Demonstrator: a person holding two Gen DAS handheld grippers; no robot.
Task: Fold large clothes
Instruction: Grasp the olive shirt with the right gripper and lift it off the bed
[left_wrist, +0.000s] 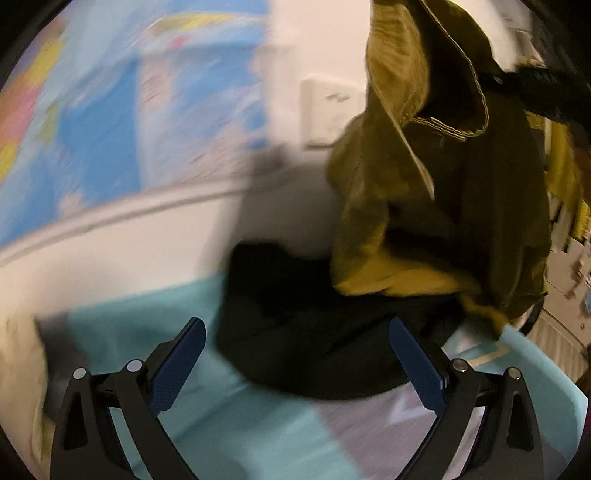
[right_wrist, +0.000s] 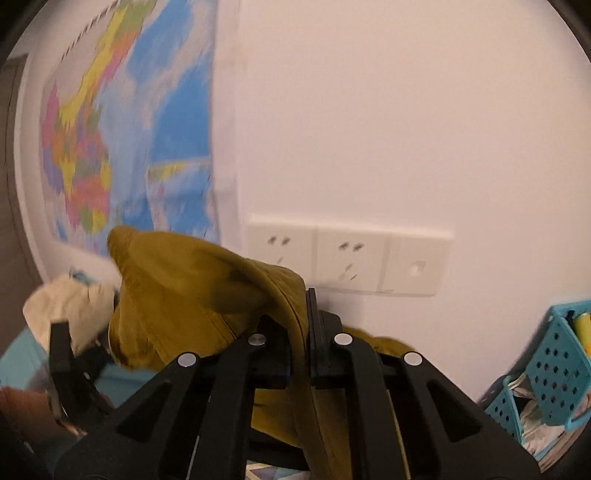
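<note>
My right tongs (right_wrist: 307, 332) are clamped tight on a fold of the olive-green garment (right_wrist: 192, 291), which bunches up toward eleven o'clock in that view and drapes down between the arms at six. My left tongs (left_wrist: 297, 365) stand wide apart with nothing between the blue pads (left_wrist: 177, 369); past them at twelve lies a dark garment (left_wrist: 295, 332) on the turquoise surface (left_wrist: 122, 332), and the olive one hangs at one o'clock. Beyond, a wall map (right_wrist: 122, 122) at ten, white wall sockets (right_wrist: 347, 258) at twelve, a blue perforated basket (right_wrist: 554, 354) at four.
</note>
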